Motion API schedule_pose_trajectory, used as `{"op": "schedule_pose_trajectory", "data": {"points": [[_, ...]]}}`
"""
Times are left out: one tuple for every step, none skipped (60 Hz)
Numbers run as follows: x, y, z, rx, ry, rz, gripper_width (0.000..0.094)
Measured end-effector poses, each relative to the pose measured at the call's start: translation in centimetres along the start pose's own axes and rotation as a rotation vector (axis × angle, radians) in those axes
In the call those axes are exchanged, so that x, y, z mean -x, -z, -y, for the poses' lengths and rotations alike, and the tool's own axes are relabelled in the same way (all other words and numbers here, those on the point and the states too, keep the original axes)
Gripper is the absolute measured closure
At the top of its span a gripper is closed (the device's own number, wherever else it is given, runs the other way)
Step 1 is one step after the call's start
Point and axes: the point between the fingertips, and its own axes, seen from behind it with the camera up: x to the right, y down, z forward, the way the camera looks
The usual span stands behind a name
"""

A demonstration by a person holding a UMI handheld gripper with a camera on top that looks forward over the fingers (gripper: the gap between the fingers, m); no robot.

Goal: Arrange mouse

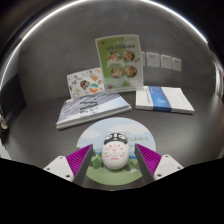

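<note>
A white mouse (pixel 115 152) printed with a cartoon face lies on a round, picture-printed mouse pad (pixel 104 129) on the dark table. My gripper (pixel 114 160) is open around the mouse. The magenta pads (pixel 82 159) stand on either side of it with a small gap at each side. The mouse rests on the mouse pad between the fingers, its front end pointing away from me.
Beyond the mouse pad, a flat stack of booklets (pixel 82 110) lies to the left and a white book (pixel 165 98) to the right. A colourful leaflet (pixel 86 84) and a green-white card (pixel 120 62) stand upright against the wall.
</note>
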Motion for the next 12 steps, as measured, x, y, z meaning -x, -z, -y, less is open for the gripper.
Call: {"op": "schedule_pose_trajectory", "data": {"points": [[0.0,0.5,0.0,-0.005,-0.003,0.005,0.0045],[0.0,1.0,-0.1,-0.007,-0.004,0.007,0.0097],[0.1,1.8,-0.2,-0.006,-0.005,0.007,0.0098],[0.1,2.3,-0.4,-0.003,-0.003,0.007,0.0097],[0.0,2.9,-0.7,0.0,-0.001,0.006,0.0098],[-0.1,3.5,-1.0,0.002,0.001,0.003,0.0095],[-0.2,4.1,-1.2,0.003,0.003,-0.003,0.0094],[-0.4,4.8,-1.5,0.004,0.006,-0.011,0.0095],[-0.7,5.3,-1.7,0.005,0.009,-0.021,0.0094],[-0.8,6.0,-1.9,0.003,0.009,-0.03,0.0095],[-1.0,6.6,-2.2,0.002,0.008,-0.039,0.0094],[-1.1,7.3,-2.5,0.003,0.007,-0.046,0.0094]]}}
